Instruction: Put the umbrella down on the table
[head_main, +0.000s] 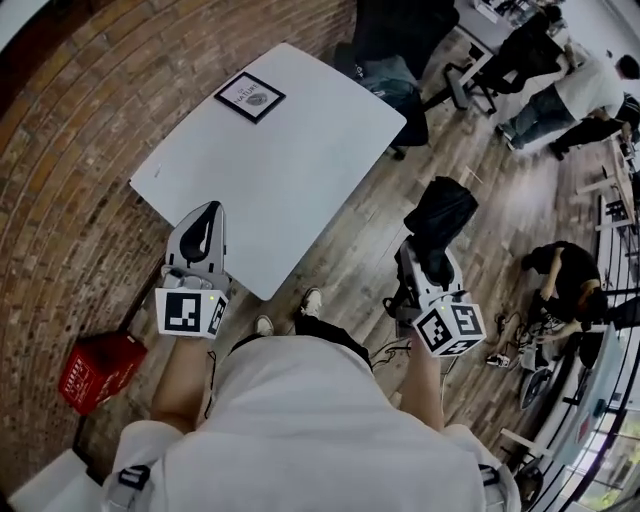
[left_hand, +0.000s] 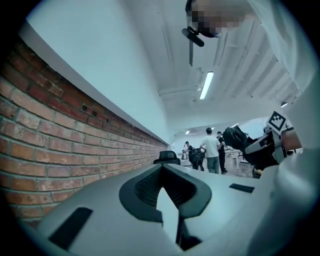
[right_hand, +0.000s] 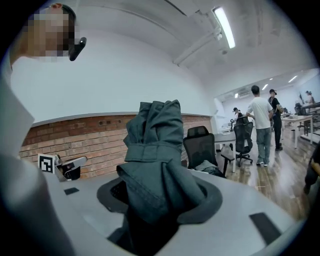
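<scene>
Item one, umbrella (right_hand: 152, 150): dark, folded, its cloth bunched and strapped, standing up out of my right gripper (head_main: 430, 262), which is clamped around it low down. It hangs over the wood floor (head_main: 350, 250), off the near right edge of the bench (head_main: 300, 150) and not touching it. Item two, left gripper (head_main: 208, 215): over the near corner of the bench, carrying nothing, its jaws apparently drawn together at the tips, though its own view is cramped.

Hazards, as I judge them:
- Letting go before the umbrella is over the white top would drop it on the floor.
- Swinging it across low could knock it on the bench edge.
- The hold may be mostly on loose cloth, which could slide.
- Set close to the rim, a rounded bundle might roll off.
- The framed sign (head_main: 250, 96) at the far end is best avoided.

Surface: white, smooth, rounded corners, bare apart from that sign. Room: brick wall (left_hand: 65, 135) alongside, red basket (head_main: 100, 370) on the floor to my left, black office chair (right_hand: 200, 145) beyond the bench, and several people (right_hand: 260, 125) at desks further off.
</scene>
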